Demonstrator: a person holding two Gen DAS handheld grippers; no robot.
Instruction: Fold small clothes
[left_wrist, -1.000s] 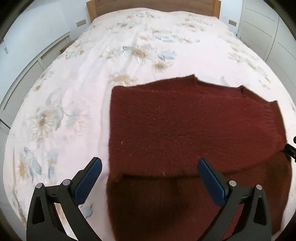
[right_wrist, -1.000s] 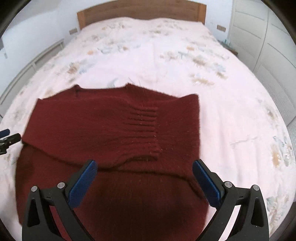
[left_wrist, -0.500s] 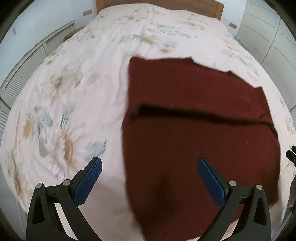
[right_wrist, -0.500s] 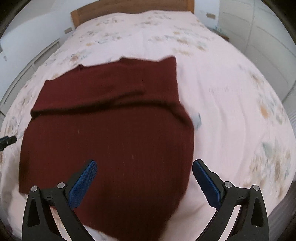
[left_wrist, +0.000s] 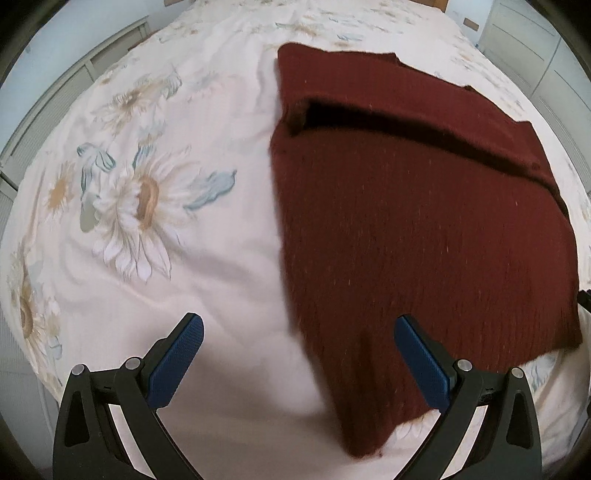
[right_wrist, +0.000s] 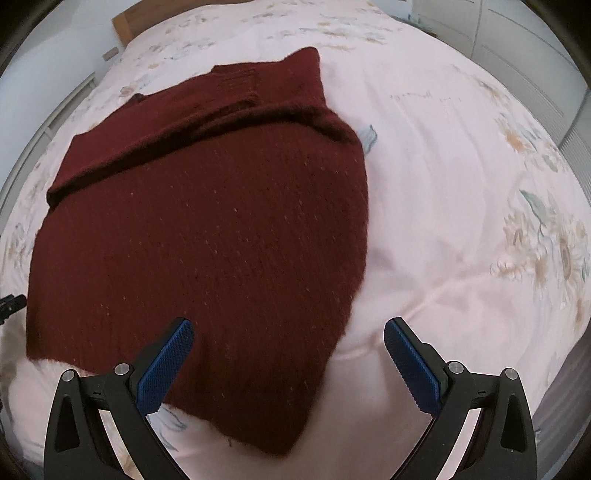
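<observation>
Sweater (left_wrist: 424, 229), dark red, lies flat on the bed (left_wrist: 166, 258), its near corner between my spread left claw (left_wrist: 299, 354). My right claw (right_wrist: 288, 350) gapes too, bare sheet right of the hem.

We note a bed (left_wrist: 192, 266) in floral cover; a dark red knit sweater (left_wrist: 406, 221), partly folded, lies on it.
</observation>
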